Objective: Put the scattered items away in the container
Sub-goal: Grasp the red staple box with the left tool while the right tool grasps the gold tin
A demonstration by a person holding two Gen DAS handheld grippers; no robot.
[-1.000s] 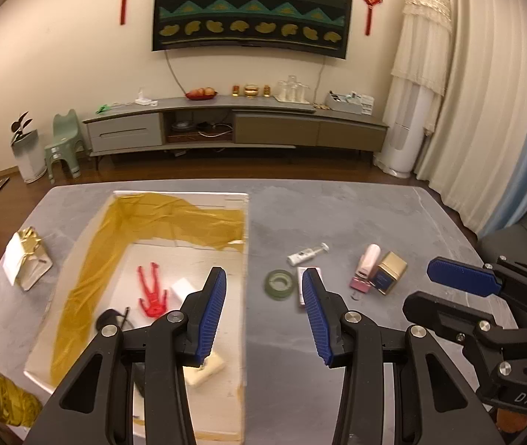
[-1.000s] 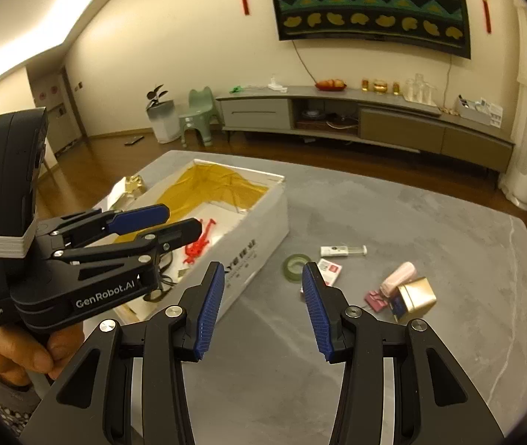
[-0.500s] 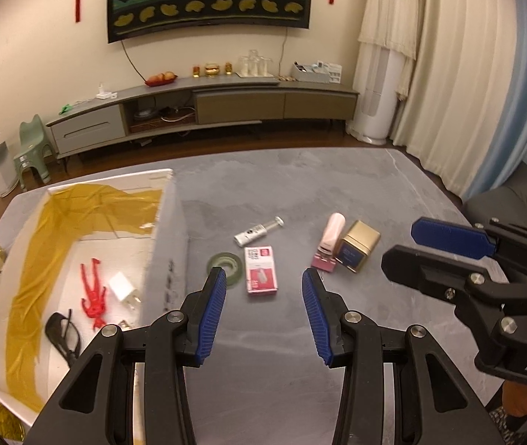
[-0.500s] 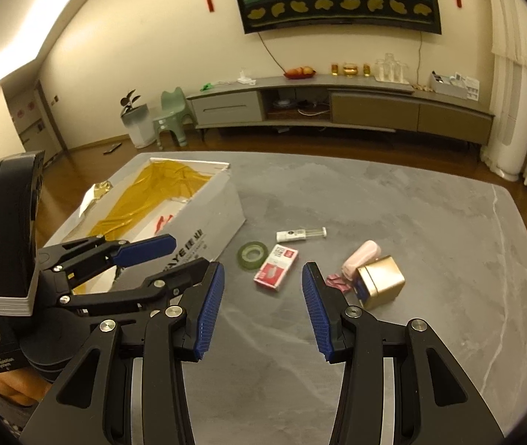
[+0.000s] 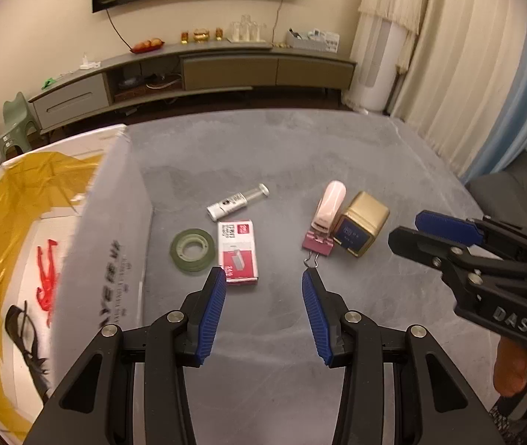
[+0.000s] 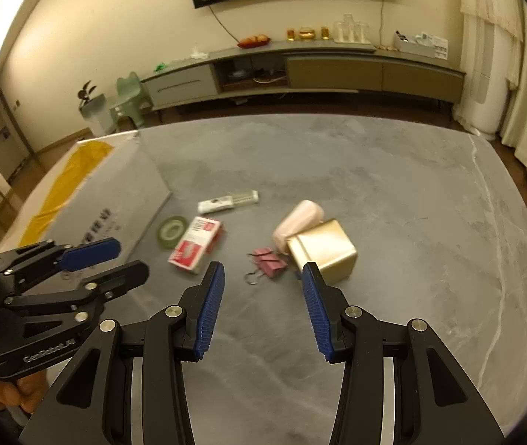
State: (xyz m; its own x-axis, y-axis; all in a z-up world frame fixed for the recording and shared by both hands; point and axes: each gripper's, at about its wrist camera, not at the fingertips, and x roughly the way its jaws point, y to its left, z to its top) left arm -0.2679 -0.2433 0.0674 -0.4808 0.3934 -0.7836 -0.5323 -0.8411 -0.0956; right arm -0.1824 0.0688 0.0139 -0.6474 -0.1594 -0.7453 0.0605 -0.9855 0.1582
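A white cardboard box (image 5: 108,244) (image 6: 115,200) lined with yellow tape stands at the left; a red figure (image 5: 46,274) and black glasses (image 5: 22,330) lie in it. On the grey table lie a green tape roll (image 5: 192,245) (image 6: 171,230), a red-and-white staples box (image 5: 237,250) (image 6: 196,243), a small white tube (image 5: 237,200) (image 6: 228,200), a pink stapler (image 5: 330,204) (image 6: 298,220), a pink binder clip (image 5: 317,244) (image 6: 269,261) and a gold cube box (image 5: 361,222) (image 6: 322,250). My left gripper (image 5: 263,278) (image 6: 111,259) hangs open just short of the staples box. My right gripper (image 6: 263,270) (image 5: 408,226) is open near the binder clip.
A long TV cabinet (image 5: 226,63) runs along the far wall under a wall screen. A green child's chair (image 5: 15,118) and a plant stand at the left, curtains (image 5: 467,74) at the right. Bare grey tabletop (image 6: 393,185) stretches to the right of the items.
Both grippers have swung right and moved closer to the scattered items. The box has slid toward the left edge of both views. Both stay open.
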